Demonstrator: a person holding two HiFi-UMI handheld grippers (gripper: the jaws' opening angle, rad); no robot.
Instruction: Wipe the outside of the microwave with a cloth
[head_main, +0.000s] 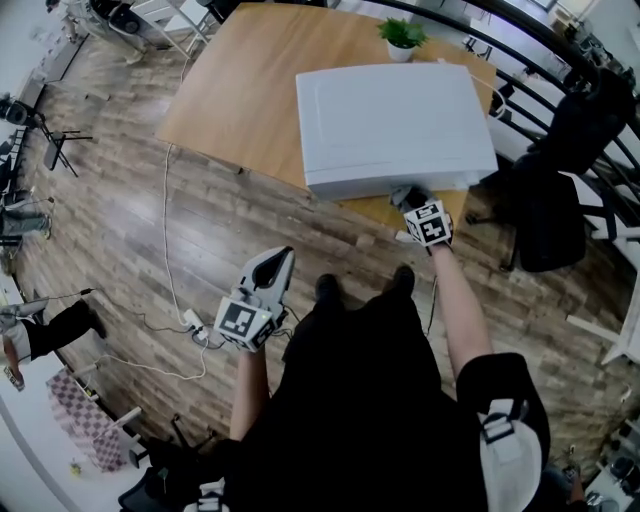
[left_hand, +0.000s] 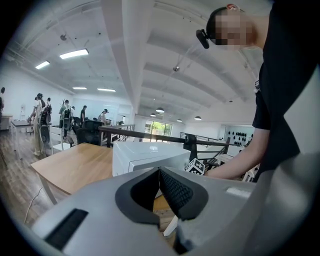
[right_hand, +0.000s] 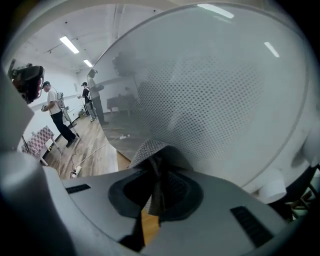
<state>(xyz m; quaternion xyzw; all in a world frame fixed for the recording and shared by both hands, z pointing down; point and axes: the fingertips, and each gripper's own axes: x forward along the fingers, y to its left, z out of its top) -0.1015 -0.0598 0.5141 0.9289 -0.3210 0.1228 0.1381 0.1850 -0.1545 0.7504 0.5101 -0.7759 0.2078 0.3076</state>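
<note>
A white microwave (head_main: 392, 125) stands on a wooden table (head_main: 245, 90), its front facing me. My right gripper (head_main: 411, 197) is shut on a grey cloth (right_hand: 150, 150) and holds it against the microwave's dotted glass door (right_hand: 210, 100), low on the front. The cloth (head_main: 409, 194) shows as a dark wad at the microwave's lower front edge. My left gripper (head_main: 277, 268) hangs away from the table, over the floor, shut with nothing between its pads (left_hand: 175, 192). From the left gripper view the microwave (left_hand: 147, 155) sits ahead with the right gripper's marker cube (left_hand: 196, 166) beside it.
A small potted plant (head_main: 402, 38) stands on the table behind the microwave. A black office chair (head_main: 552, 215) is to the right. White cables and a power strip (head_main: 192, 322) lie on the wooden floor at the left. Several people stand far off in the room.
</note>
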